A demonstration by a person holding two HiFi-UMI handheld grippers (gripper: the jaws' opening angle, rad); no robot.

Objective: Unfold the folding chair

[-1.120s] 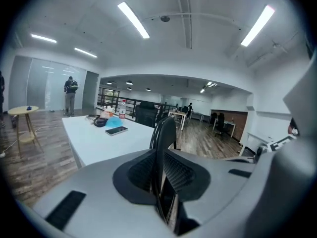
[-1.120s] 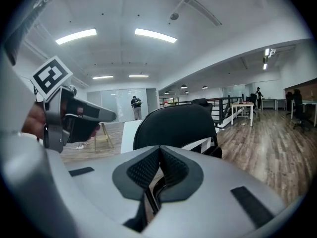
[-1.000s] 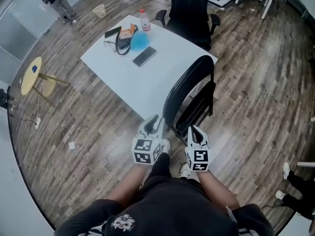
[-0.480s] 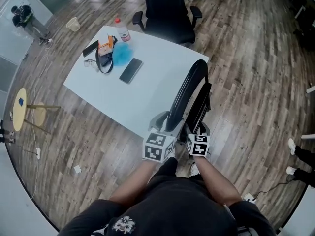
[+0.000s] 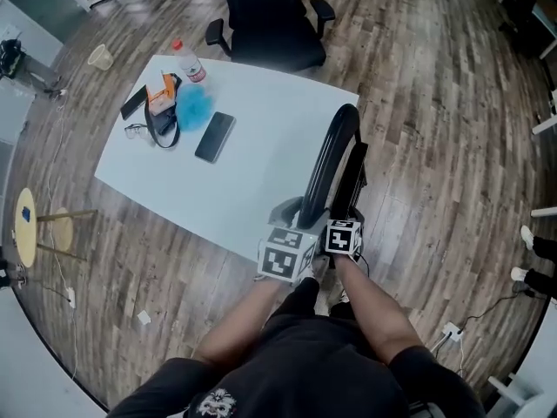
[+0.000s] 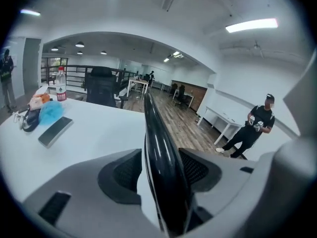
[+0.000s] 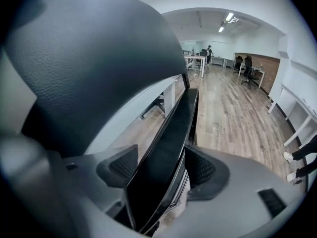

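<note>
The folded black chair stands edge-on against the white table. My left gripper straddles the glossy black arch of the chair's back frame. Its jaws stand wide and are closing slightly, with a sliver of gap at the left pad. My right gripper sits beside it over the folded-up seat panel. Its jaws are opening; the panel lies between them, close to the right pad and apart from the left. The padded backrest fills the upper left of the right gripper view.
On the table lie a phone, a blue cloth, a bottle and glasses. A black office chair stands behind the table. A small yellow round table is at far left. A person stands across the room.
Both grippers have moved forward from near my feet onto the folded chair. Their jaws have opened and now straddle the back frame and the seat panel.
</note>
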